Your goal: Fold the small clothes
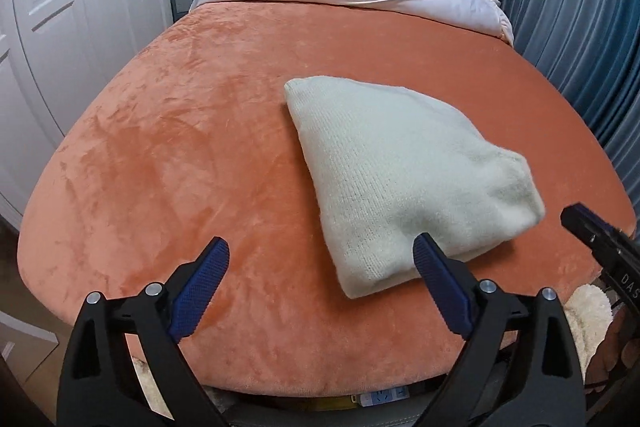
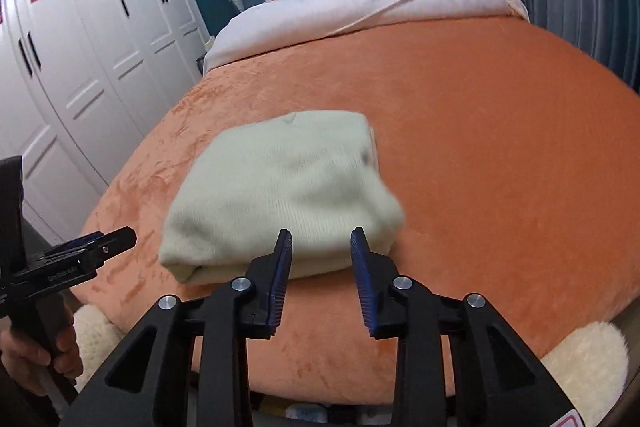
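Looking done: cream knit [image 1: 400, 171] folded compact on bed [image 1: 180, 147]. Left gripper [image 1: 320, 267] wide apart, empty; right gripper [image 2: 322, 251] part-closed, empty.

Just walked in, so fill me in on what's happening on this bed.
A person holds a pair of tongs in each hand over an orange blanket, folding small clothes. A pale knit garment lies there already folded into a compact bundle. The left tongs stand wide open beside its near edge; the right tongs are open with a narrower gap in front of it. Neither grips it.
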`<action>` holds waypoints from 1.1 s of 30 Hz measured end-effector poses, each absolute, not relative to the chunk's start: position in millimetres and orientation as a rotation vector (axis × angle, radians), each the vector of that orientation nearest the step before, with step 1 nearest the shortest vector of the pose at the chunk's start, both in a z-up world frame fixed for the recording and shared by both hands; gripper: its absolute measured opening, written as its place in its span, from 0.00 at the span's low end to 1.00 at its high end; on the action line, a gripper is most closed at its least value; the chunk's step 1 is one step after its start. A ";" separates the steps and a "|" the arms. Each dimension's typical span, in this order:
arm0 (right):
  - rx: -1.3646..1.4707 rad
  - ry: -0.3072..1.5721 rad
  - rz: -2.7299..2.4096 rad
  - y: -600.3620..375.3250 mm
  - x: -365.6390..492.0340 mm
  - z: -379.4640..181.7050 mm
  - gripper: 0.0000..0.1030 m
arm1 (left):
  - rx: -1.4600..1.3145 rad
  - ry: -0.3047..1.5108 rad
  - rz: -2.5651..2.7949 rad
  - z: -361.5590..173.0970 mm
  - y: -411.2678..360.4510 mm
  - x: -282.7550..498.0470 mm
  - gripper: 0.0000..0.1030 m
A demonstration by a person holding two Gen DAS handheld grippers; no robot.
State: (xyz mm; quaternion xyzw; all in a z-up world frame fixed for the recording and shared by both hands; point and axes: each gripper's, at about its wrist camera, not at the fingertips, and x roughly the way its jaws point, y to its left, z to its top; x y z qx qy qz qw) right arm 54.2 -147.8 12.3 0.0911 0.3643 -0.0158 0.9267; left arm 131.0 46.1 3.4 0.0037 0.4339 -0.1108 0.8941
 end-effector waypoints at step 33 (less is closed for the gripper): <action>0.208 0.817 0.016 -137.9 95.0 -0.8 0.13 | 0.003 1.106 -0.144 -35.5 75.6 137.7 0.91</action>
